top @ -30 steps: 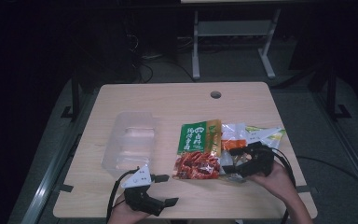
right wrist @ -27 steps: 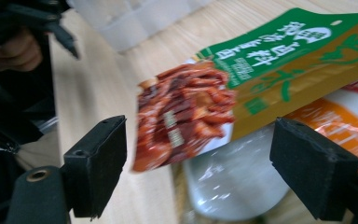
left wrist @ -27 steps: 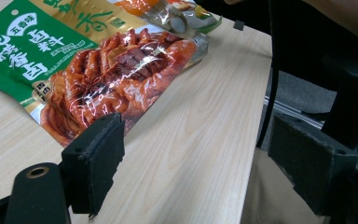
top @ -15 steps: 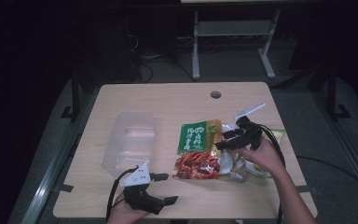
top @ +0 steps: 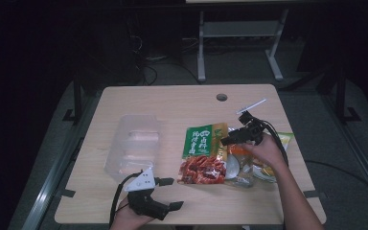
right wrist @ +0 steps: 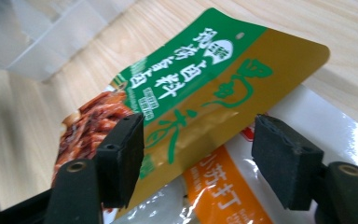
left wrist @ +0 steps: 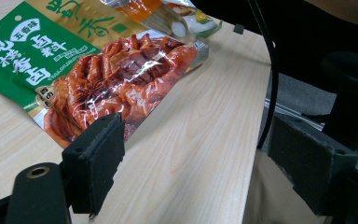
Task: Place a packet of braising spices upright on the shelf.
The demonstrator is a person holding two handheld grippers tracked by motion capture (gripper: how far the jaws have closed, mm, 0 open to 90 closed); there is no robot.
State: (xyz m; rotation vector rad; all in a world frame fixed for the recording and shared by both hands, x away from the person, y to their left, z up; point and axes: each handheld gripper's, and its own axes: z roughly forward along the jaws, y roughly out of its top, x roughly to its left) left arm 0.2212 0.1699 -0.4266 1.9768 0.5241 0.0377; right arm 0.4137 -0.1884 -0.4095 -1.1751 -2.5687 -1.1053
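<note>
Green-and-gold pouch [right wrist: 205,93] lies between the right gripper's [right wrist: 198,154] spread fingers, which have just been closing, not yet pinching.

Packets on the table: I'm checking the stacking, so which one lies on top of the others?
The green-and-gold sauce packet with red meat pictured; its right edge overlaps the orange-and-white packet, which is partly beneath it.

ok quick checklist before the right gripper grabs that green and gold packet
1. Right gripper jaws apart: ok; they have just been closing, not yet pressing.
2. Green and gold packet edge between the jaws: ok, in the right gripper view.
3. Only that packet in the bite: cannot tell; the orange packet lies right beneath it.
4. Left gripper out of the way: ok, open near the table's front edge.
5. Clear container free to receive: ok, nothing visible inside.
</note>
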